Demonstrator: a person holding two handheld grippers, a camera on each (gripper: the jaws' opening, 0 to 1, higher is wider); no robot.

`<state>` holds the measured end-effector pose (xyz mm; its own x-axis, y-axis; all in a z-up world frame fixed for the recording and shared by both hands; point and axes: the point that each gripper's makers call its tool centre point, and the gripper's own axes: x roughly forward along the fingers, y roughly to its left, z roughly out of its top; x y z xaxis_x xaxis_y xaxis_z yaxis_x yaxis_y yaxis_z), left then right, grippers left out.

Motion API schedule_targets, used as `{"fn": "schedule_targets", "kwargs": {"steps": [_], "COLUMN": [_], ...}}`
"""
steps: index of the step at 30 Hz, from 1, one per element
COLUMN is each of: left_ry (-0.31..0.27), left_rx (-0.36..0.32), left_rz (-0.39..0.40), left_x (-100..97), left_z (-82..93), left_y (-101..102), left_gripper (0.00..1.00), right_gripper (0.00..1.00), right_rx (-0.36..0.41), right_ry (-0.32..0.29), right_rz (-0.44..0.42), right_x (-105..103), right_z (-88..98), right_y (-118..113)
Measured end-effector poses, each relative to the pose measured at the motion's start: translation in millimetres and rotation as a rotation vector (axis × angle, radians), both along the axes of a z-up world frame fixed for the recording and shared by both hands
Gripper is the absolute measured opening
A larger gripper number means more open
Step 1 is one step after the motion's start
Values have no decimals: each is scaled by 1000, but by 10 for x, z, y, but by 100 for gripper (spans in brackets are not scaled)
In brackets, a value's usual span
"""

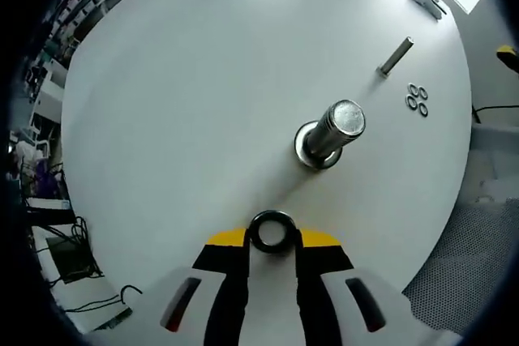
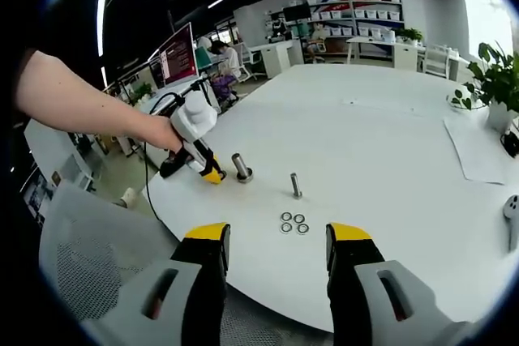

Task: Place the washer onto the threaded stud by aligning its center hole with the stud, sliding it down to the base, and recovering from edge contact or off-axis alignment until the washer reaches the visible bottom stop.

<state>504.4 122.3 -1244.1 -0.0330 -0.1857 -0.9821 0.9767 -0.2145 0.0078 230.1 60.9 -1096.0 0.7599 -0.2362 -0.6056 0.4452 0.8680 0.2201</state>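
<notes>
My left gripper [image 1: 273,238] is shut on a dark ring washer [image 1: 273,217], held flat above the white round table [image 1: 186,103]. A thick shiny threaded stud [image 1: 336,129] stands upright on its base flange just ahead and to the right of the washer, apart from it. In the right gripper view a hand holds the left gripper [image 2: 212,174] low beside that same stud [image 2: 242,167]. My right gripper [image 2: 278,250] hangs open over the table's near edge with nothing between its fingers.
A thinner stud [image 1: 396,56] [image 2: 296,185] stands further along the table. Three spare washers [image 1: 417,100] [image 2: 293,223] lie beside it. A mesh chair [image 2: 89,249] sits off the table edge. Papers [image 2: 478,151] and a plant [image 2: 491,79] are at the far right.
</notes>
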Motion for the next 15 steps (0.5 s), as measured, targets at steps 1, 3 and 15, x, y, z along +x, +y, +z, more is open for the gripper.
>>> {"fn": "schedule_targets", "kwargs": {"steps": [1,3,15], "left_ry": [-2,-4,-5], "left_rx": [-4,-9,-5], "left_rz": [-1,0,-43], "left_x": [0,-13,-136], "left_z": [-3,4,45], "left_y": [0,6,107], "left_gripper": [19,19,18], "right_gripper": [50,50,50], "right_rx": [1,0,-2], "right_ry": [-1,3,5], "right_rz": [0,3,5], "right_x": [1,0,-8], "right_z": [-3,0,17], "right_y": [-6,10,22]}}
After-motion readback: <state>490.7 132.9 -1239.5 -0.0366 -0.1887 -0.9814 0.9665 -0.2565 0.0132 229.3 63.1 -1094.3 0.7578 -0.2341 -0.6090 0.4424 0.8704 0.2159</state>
